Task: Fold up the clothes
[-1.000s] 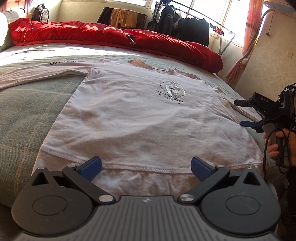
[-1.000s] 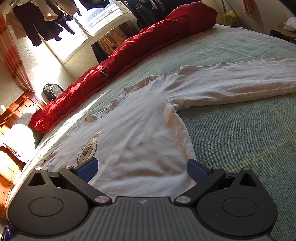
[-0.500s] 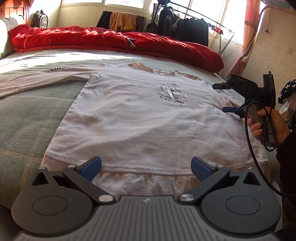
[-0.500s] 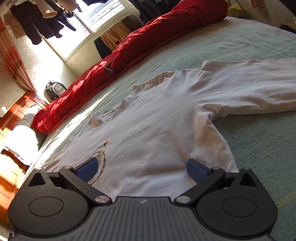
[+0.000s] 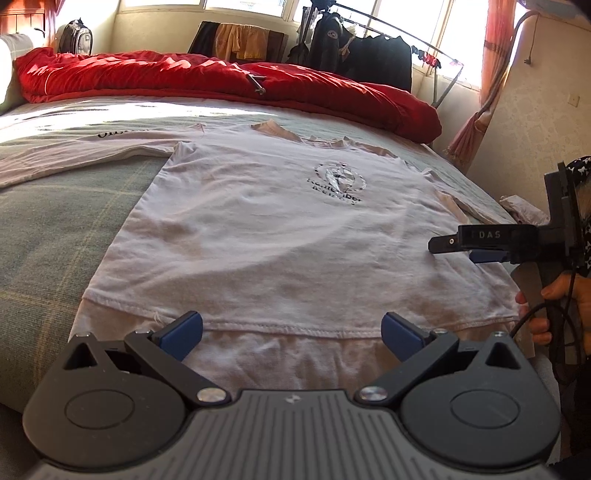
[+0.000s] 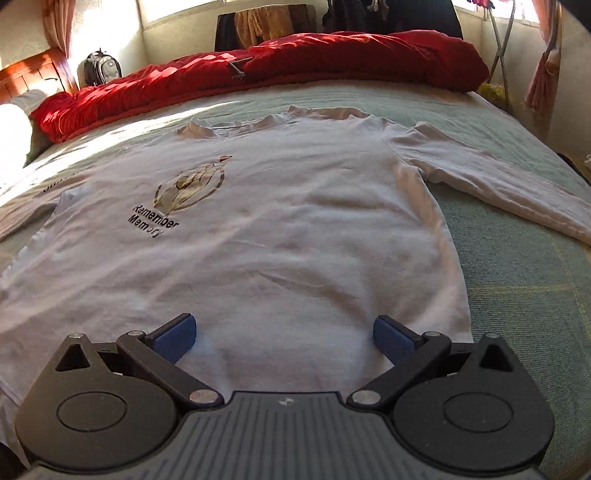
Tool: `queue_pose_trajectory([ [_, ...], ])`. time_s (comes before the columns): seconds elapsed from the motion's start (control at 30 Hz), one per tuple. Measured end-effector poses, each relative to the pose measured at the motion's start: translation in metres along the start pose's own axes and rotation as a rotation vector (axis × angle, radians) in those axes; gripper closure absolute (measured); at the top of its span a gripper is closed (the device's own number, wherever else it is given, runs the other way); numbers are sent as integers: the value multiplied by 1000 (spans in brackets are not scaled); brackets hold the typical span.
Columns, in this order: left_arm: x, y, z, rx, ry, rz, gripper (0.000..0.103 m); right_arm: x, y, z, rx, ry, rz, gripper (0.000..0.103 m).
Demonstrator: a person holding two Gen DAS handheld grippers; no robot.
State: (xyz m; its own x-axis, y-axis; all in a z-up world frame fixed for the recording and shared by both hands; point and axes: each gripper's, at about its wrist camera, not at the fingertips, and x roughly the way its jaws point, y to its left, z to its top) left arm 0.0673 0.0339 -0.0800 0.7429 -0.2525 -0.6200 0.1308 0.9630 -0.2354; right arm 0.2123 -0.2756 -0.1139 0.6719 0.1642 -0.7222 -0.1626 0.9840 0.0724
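- The shirt [image 5: 288, 236], white and long-sleeved, lay face up and flat on the bed [image 5: 55, 236], hem toward the near edge, with a printed emblem on the chest.
- Its left sleeve [image 5: 74, 155] stretched out flat across the green plaid cover toward the sunlit side.
- The left gripper [image 5: 291, 332] hung just above the hem, jaws wide apart, holding nothing; the hem line ran between its blue pads [image 5: 183, 330].
- The right gripper [image 6: 284, 338] was low over the lower right part of the shirt, jaws likewise spread and empty; in the left view it appeared side-on in a hand [image 5: 561, 306] near the shirt's right edge.
- The right sleeve [image 6: 498, 184] ran out flat toward the bed's right side.
- By my reading, folding had not begun: the shirt was spread and smoothed, no fold in it, and both tools were lining up for a first grasp.
- The next move probably called for pinching an edge, at the hem or a sleeve, catching only the cloth and not the cover beneath, then carrying it across evenly.
- Behind, a red duvet [image 5: 221, 81] lay bunched along the far side, a backpack [image 5: 75, 35] sat in the left corner, dark clothes hung on a rack [image 5: 369, 55] by bright windows, and a pink curtain [image 5: 491, 74] was at the right.
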Motion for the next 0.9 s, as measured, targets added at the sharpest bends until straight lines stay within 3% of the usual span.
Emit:
queue_pose_trajectory([
  [0.07, -5, 3, 3, -8, -22, -8, 1, -1, 7, -7, -35, -10, -39, 0],
  [0.33, 0, 21, 37, -10, -102, -17, 1, -21, 3, -22, 23, -1, -37, 0],
  [0.4, 11, 25, 39, -2, -90, -8, 1, -30, 4, -31, 21, -6, -24, 0],
  [0.53, 31, 34, 23, -58, 12, -10, 1, -41, 6, -46, 12, -13, -19, 0],
  [0.67, 17, 27, 11, 20, 8, -17, 1, -47, 9, -48, 23, -21, -30, 0],
  [0.73, 9, 32, 17, 15, 27, -42, 1, -50, 14, -46, 32, -25, -35, 0],
  [0.9, 5, 59, 64, -69, 52, -76, 1, -58, 46, -13, -50, -117, 43, 0],
])
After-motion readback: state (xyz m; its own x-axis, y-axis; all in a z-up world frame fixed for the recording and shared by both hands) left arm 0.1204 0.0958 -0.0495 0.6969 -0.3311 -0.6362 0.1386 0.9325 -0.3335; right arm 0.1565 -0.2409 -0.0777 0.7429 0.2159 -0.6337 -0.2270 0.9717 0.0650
